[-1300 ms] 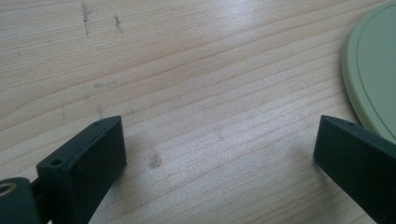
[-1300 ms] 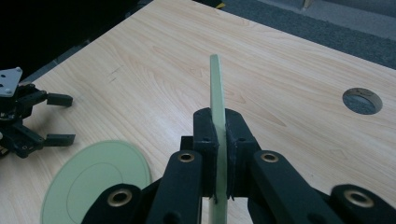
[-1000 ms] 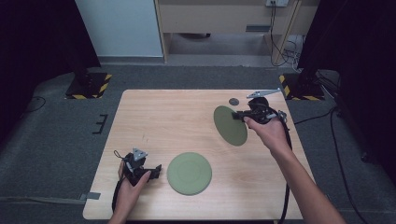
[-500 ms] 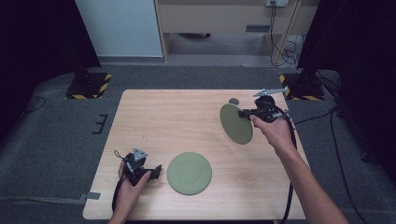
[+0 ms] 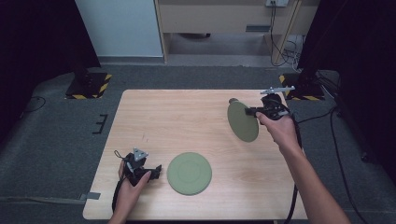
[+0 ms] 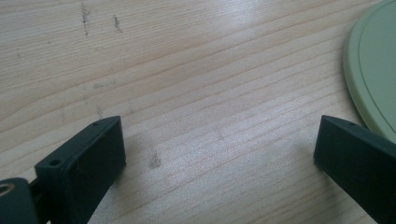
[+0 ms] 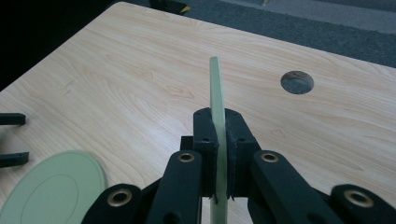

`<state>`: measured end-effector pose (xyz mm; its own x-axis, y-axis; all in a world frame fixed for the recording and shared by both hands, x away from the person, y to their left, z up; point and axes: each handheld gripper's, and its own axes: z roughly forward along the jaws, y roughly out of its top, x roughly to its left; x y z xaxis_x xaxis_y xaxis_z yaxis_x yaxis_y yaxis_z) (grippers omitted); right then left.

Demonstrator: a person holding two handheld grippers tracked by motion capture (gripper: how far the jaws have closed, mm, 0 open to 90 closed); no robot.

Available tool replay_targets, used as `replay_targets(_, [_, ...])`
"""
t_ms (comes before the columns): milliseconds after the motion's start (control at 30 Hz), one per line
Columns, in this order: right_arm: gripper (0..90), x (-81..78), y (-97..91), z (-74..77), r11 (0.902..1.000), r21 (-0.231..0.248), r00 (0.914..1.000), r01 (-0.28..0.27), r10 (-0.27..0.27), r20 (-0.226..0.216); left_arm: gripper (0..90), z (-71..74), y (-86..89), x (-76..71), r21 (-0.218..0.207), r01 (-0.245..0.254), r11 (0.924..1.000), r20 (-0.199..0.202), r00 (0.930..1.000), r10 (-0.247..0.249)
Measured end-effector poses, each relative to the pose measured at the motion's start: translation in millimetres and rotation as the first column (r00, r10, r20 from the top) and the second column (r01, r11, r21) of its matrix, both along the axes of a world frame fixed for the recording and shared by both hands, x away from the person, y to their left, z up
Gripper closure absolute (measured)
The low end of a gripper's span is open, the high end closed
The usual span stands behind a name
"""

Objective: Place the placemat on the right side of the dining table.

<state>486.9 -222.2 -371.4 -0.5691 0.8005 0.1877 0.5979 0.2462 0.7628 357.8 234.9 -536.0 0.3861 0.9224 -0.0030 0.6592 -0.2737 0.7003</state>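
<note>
Jaws of the right gripper (image 7: 218, 154) are clamped on the rim of a thin, round, pale green plastic plate (image 7: 215, 93), which is held on edge above the far right part of the light wooden table (image 5: 187, 121). A small round hole (image 7: 297, 81) is seen in the tabletop beyond it. Near the left front corner, the left gripper (image 6: 219, 154) is held low over the wood, its jaws spread wide around nothing. A second flat green plate (image 5: 189, 173) lies just right of it.
</note>
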Motion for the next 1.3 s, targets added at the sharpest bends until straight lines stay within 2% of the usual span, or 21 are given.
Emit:
replay_targets(800, [85.7, 7.8, -30.1, -9.1, 0.9956, -0.012, 0.9957, 0.093, -0.093, 0.001, 1.1, -0.2, -0.3, 0.0, -0.001, 0.0, 1.0, 0.0, 1.0, 0.0])
replay_targets(1100, [85.6, 11.9, -25.9, -14.8, 0.9933, -0.023, 0.9936, 0.113, -0.113, 0.005, 1.0, -0.2, -0.3, 0.1, 0.0, 0.0, 1.0, 0.0, 1.0, 0.0])
replay_targets(1300, [85.6, 15.5, -21.6, -26.7, 0.992, -0.018, 0.9921, 0.125, -0.125, -0.012, 1.0, -0.2, -0.3, 0.0, 0.0, 0.0, 1.0, 0.0, 1.0, 0.0])
